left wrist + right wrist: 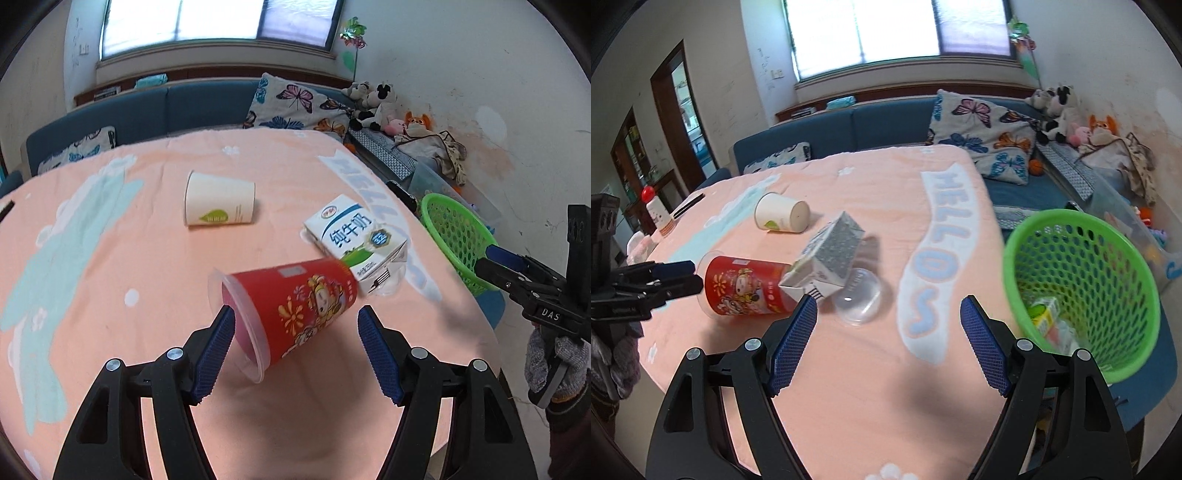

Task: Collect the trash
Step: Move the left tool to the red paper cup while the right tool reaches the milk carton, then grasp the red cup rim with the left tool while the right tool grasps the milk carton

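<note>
A red printed cup [295, 314] lies on its side on the pink tablecloth [147, 258], its open rim toward my left gripper [295, 325], which is open with its fingers on either side of the cup. A milk carton [354, 236] leans on the cup's base, over a clear plastic lid [857, 295]. A white paper cup [219, 203] lies further back. My right gripper [888, 314] is open and empty over the cloth. The green mesh basket [1082, 258] stands off the table's right edge and holds some trash. The red cup [746, 288], the carton [831, 254] and the white cup [781, 214] also show in the right wrist view.
A blue sofa [868, 122] with butterfly cushions [982, 133] lies behind the table. Plush toys [1056, 110] and clutter sit along the right wall. A small white bottle with a red cap [657, 214] stands at the table's far left edge.
</note>
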A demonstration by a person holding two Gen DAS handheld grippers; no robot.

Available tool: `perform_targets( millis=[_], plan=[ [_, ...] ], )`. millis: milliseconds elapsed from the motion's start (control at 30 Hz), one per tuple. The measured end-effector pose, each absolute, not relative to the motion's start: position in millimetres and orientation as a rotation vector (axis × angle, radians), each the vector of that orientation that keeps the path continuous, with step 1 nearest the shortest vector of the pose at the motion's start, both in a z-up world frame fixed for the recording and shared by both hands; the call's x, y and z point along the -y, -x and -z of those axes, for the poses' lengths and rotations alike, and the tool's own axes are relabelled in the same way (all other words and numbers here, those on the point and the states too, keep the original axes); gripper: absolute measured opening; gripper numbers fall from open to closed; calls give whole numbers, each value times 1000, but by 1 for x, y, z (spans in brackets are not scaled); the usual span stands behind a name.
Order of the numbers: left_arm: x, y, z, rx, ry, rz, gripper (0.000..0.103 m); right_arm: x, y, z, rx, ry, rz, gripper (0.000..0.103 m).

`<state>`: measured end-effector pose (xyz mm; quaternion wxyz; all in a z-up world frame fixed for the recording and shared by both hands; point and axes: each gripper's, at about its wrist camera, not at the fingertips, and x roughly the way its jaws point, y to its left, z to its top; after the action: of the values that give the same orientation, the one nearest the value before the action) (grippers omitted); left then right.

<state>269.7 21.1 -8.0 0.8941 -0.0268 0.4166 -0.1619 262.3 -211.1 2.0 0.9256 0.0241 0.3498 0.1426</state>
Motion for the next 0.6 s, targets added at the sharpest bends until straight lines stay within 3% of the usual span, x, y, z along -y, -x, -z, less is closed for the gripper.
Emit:
perform_targets(
  millis=[233,600],
  plan=[
    [-24,-286,29,-910,132,380,64,200,-268,-2,-727,-31,-309,80],
    [-25,-304,60,-936,268,489,38,185,-294,-3,-761,-24,-322,80]
  ],
)
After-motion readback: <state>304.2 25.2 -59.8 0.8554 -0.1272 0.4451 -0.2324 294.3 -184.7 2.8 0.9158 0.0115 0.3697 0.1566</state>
